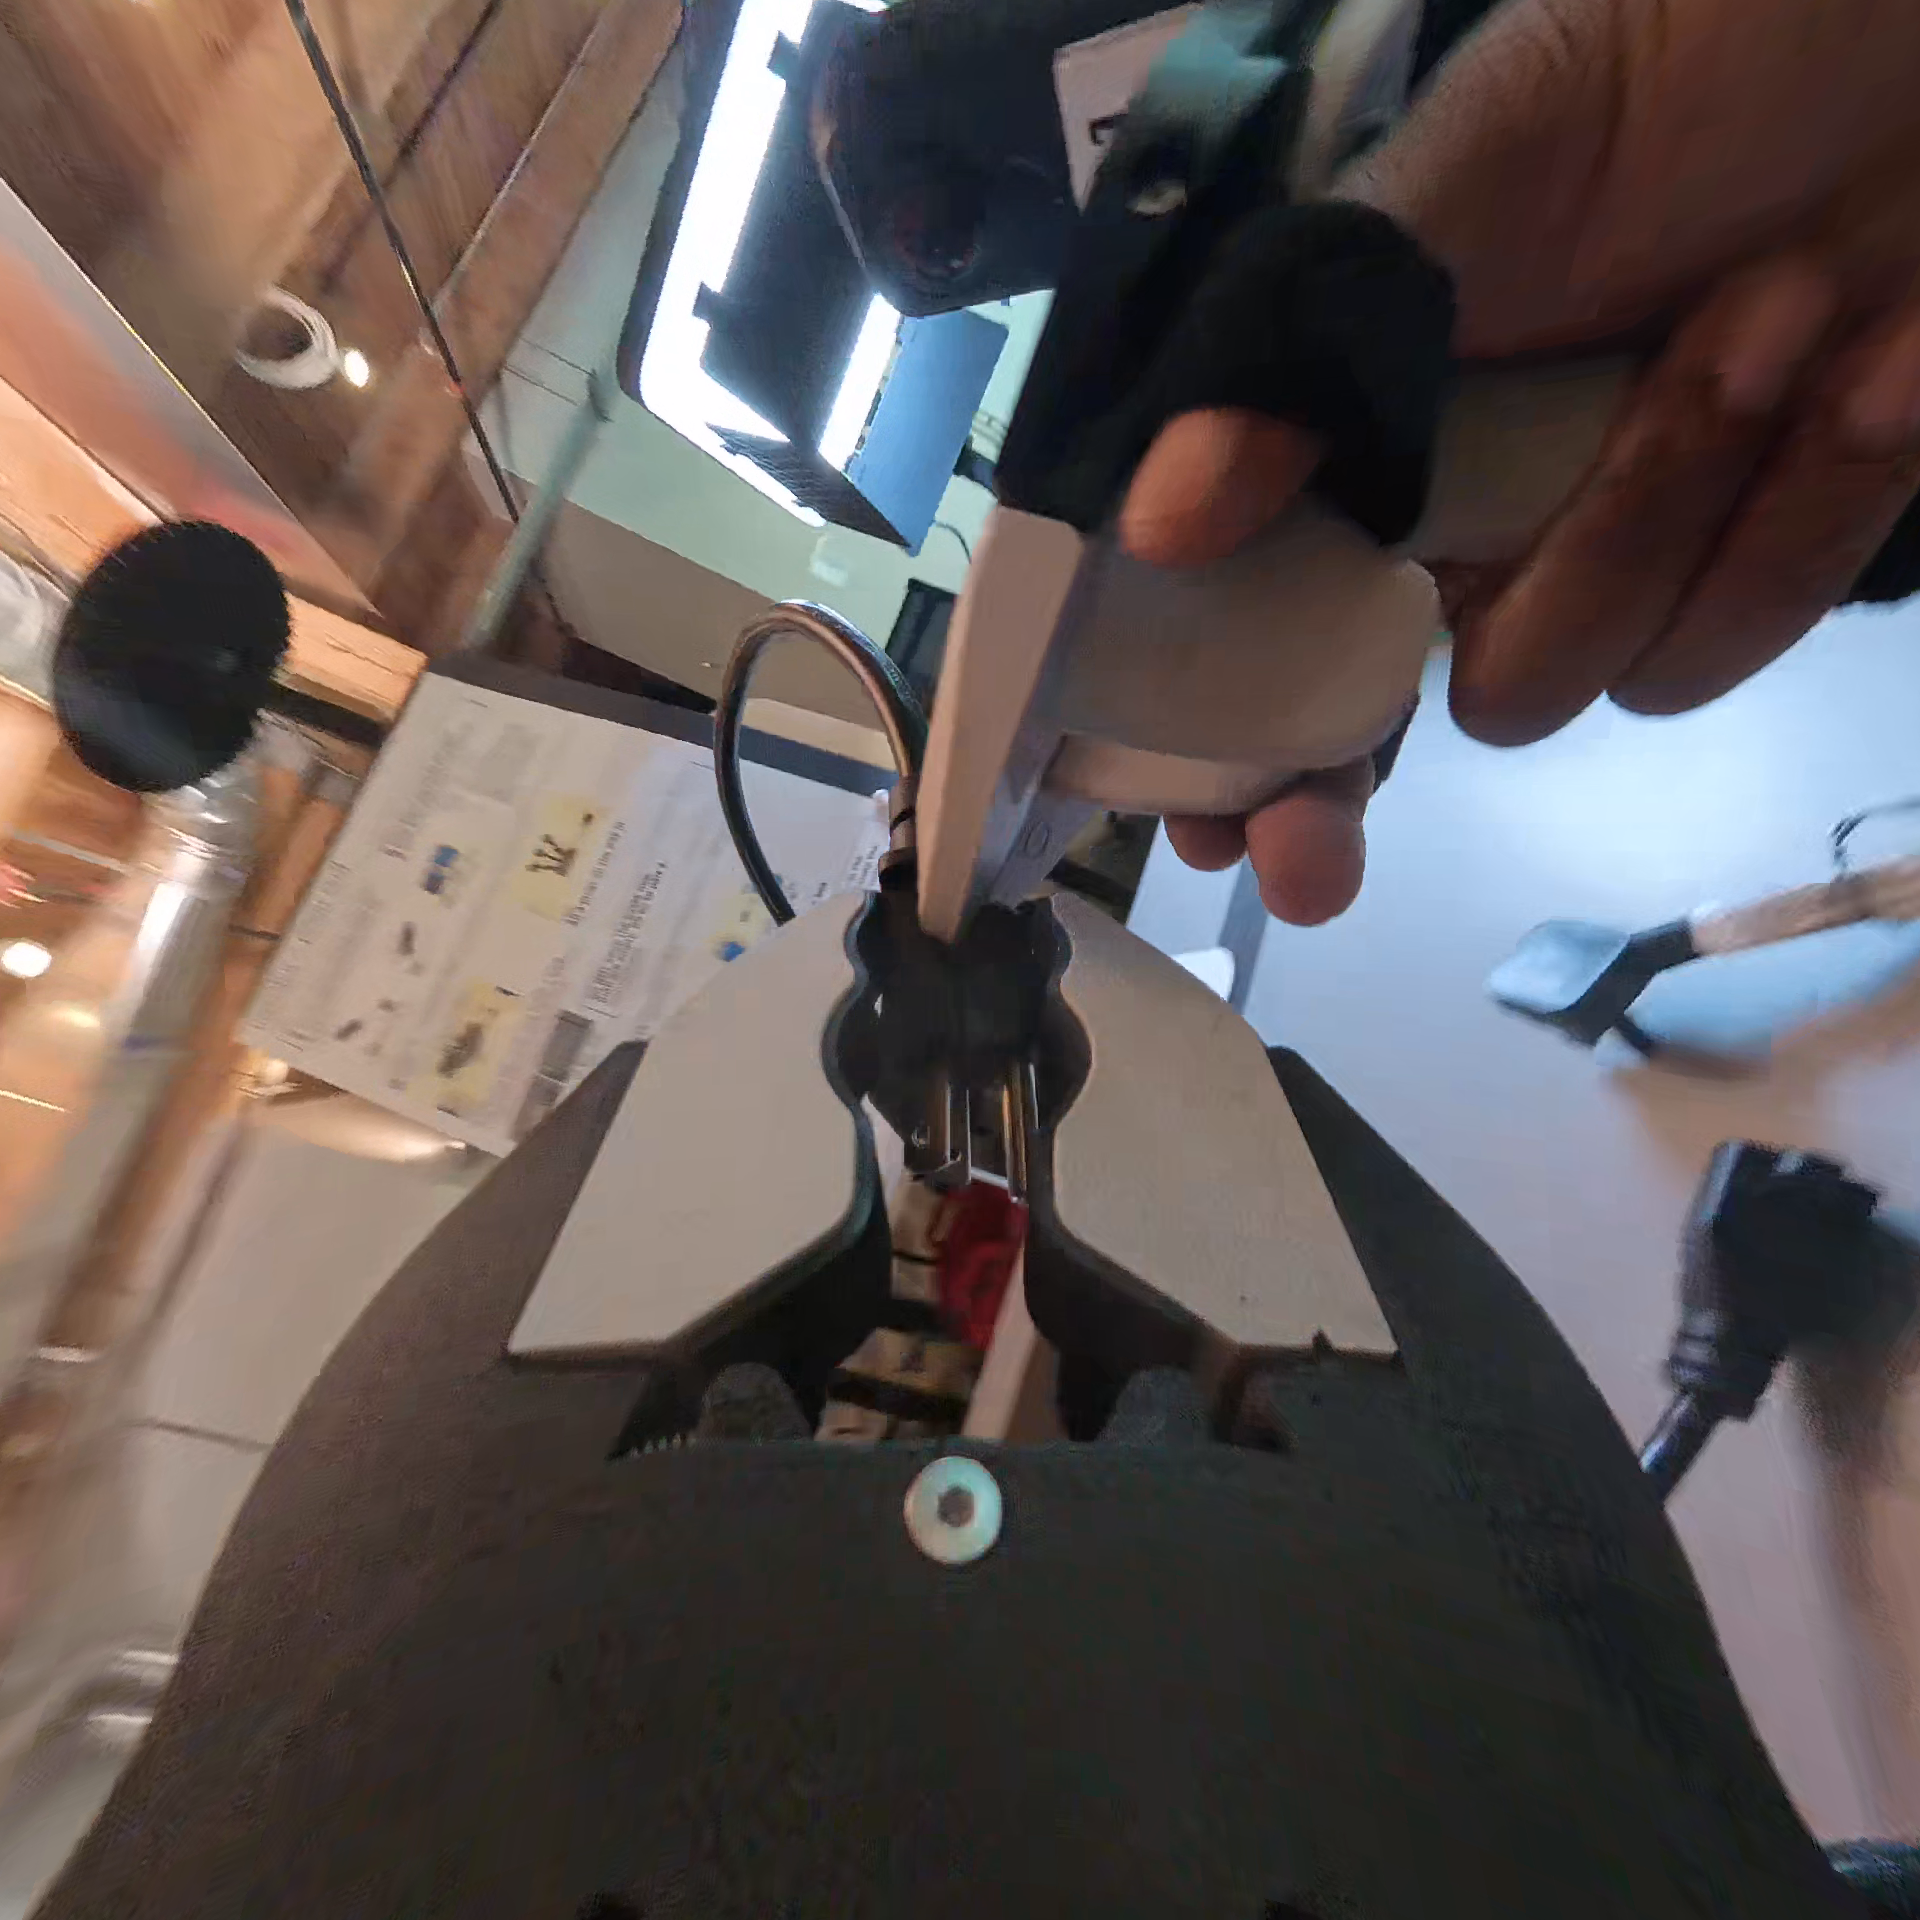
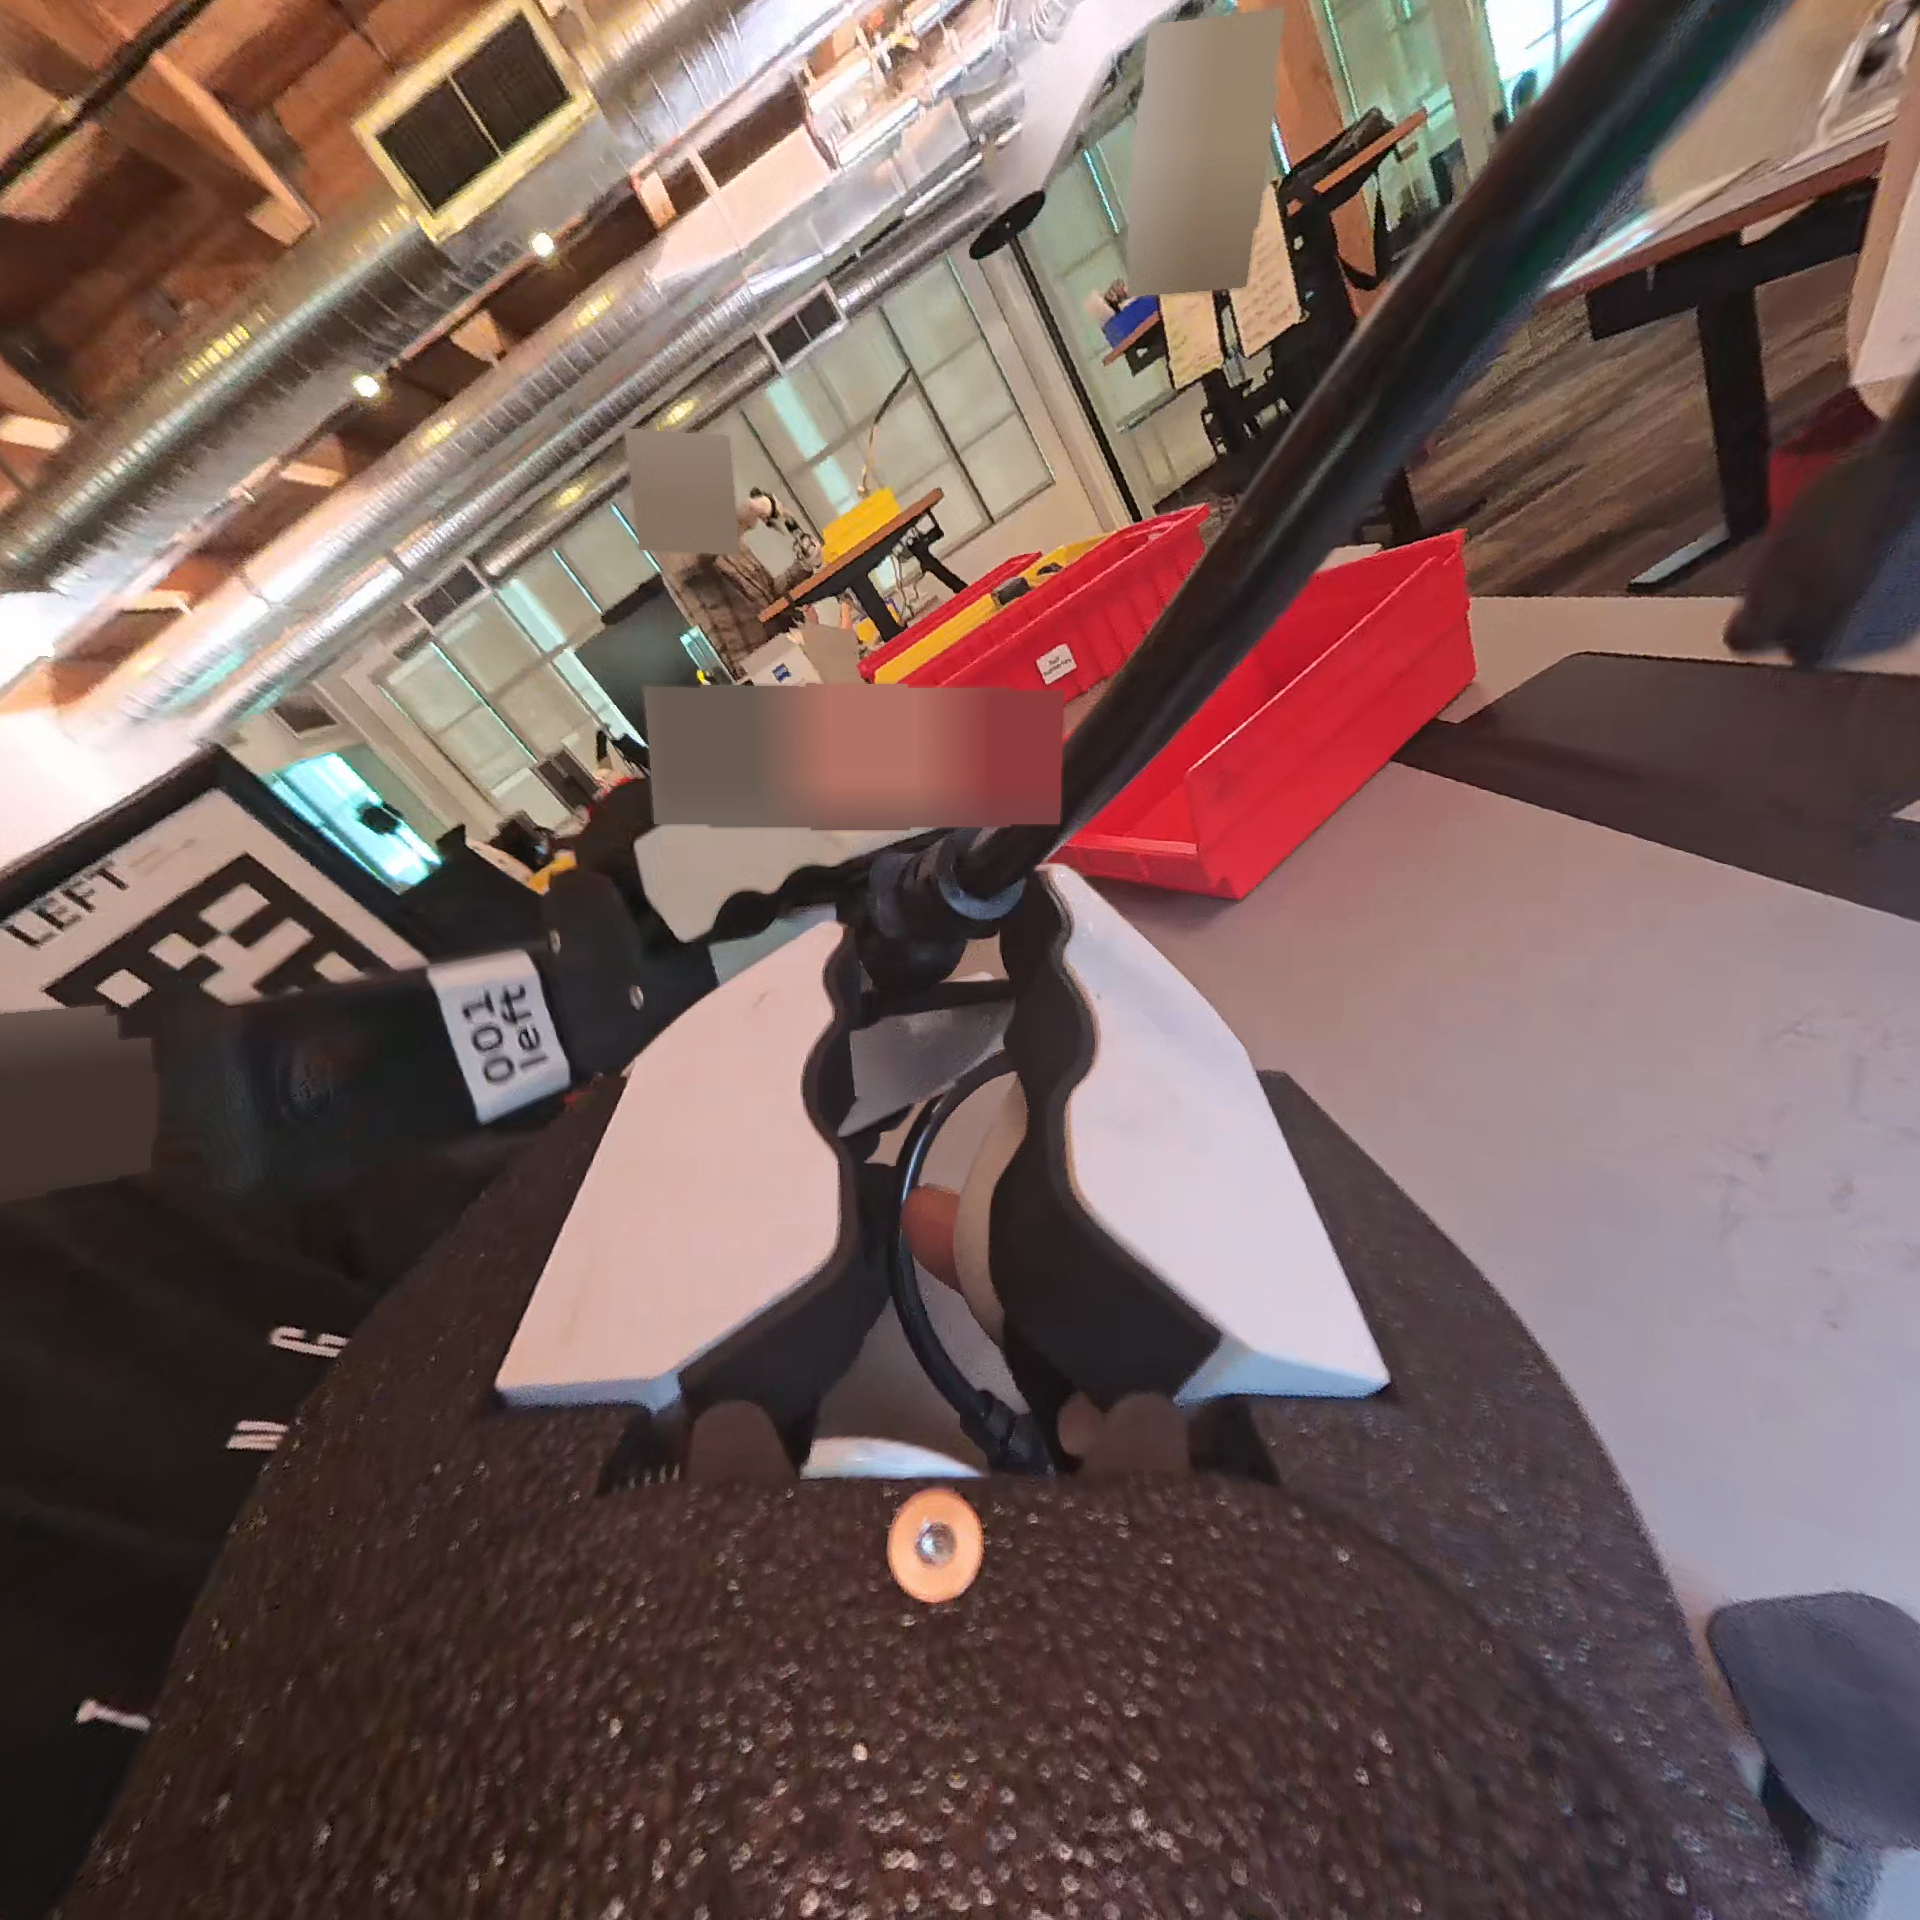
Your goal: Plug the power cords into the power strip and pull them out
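Observation:
In the left wrist view my left gripper (image 1: 956,987) is shut on a black plug (image 1: 961,1023), its metal prongs pointing back at the camera. Behind the plug, between the fingers, shows a white power strip (image 1: 914,1351) with a red switch (image 1: 982,1262). My right gripper (image 1: 951,894), held by a gloved hand (image 1: 1621,343), comes in from above and pinches the plug's cord end. In the right wrist view my right gripper (image 2: 935,925) is shut on the plug's neck (image 2: 914,914). The black cord (image 2: 1299,468) runs up to the right. The left gripper's fingers (image 2: 717,883) touch the plug from the left.
A second black plug (image 1: 1766,1278) with its cord lies to the right on the grey table (image 2: 1558,1039). Red bins (image 2: 1299,707) stand at the table's far side. A printed sheet (image 1: 499,894) lies to the left. A dark grey object (image 2: 1818,1704) sits at the lower right.

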Motion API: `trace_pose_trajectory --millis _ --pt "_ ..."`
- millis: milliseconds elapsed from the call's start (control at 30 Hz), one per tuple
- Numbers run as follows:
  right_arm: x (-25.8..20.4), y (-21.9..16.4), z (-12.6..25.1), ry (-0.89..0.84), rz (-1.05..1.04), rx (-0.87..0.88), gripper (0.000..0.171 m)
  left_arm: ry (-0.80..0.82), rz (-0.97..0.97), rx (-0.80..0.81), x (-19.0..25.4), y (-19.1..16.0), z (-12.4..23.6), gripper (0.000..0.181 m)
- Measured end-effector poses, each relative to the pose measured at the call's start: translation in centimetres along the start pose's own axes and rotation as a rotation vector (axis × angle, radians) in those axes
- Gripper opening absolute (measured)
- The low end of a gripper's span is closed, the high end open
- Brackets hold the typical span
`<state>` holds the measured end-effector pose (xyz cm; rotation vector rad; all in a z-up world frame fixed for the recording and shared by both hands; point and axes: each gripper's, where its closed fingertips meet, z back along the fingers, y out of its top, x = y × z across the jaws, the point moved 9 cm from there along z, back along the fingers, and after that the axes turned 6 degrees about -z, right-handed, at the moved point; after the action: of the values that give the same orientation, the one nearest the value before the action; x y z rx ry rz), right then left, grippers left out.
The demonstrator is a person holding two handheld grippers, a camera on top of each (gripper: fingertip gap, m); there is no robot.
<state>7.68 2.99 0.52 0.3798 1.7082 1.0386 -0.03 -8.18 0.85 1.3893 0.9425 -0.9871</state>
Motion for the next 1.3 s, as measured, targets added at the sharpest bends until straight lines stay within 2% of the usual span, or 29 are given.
trace_pose_trajectory --millis 100,133,200,300,433,500,533,567,733,1300 --pt "1.0 -0.7 -0.3 0.021 -0.037 0.002 0.031 -0.008 -0.15 -0.017 0.8 -0.6 0.0 0.026" --pt "1.3 -0.9 -0.3 0.028 -0.039 0.013 0.025 -0.017 -0.158 -0.018 0.9 -0.7 0.0 0.026" --pt "1.8 -1.4 -0.4 0.061 -0.041 0.043 0.027 -0.062 -0.136 -0.017 0.9 -0.9 0.0 0.027" --pt "2.7 -2.0 -0.5 0.141 -0.055 0.076 0.025 -0.149 0.031 0.015 0.4 -1.2 0.0 0.027" --pt "2.5 -1.8 -0.3 0.203 0.062 0.061 0.023 -0.338 0.437 0.158 -0.9 -2.0 0.4 0.026" --pt "1.9 -1.5 -0.2 0.192 0.135 0.046 0.018 -0.363 0.524 0.192 -1.5 -2.5 0.6 0.031" --pt "1.8 -1.2 0.0 0.145 0.191 0.068 0.002 -0.372 0.531 0.222 -1.6 -2.5 0.8 0.026" --pt "1.3 -0.8 0.3 0.153 0.227 0.093 0.0 -0.373 0.543 0.231 -1.7 -2.5 0.8 0.025" --pt "0.7 -0.6 0.5 0.074 0.297 0.017 0.0 -0.336 0.502 0.227 -1.5 -2.2 0.7 0.023" --pt "0.8 -0.8 0.7 0.116 0.309 0.082 0.005 -0.291 0.488 0.277 -1.5 -2.1 1.0 0.022"
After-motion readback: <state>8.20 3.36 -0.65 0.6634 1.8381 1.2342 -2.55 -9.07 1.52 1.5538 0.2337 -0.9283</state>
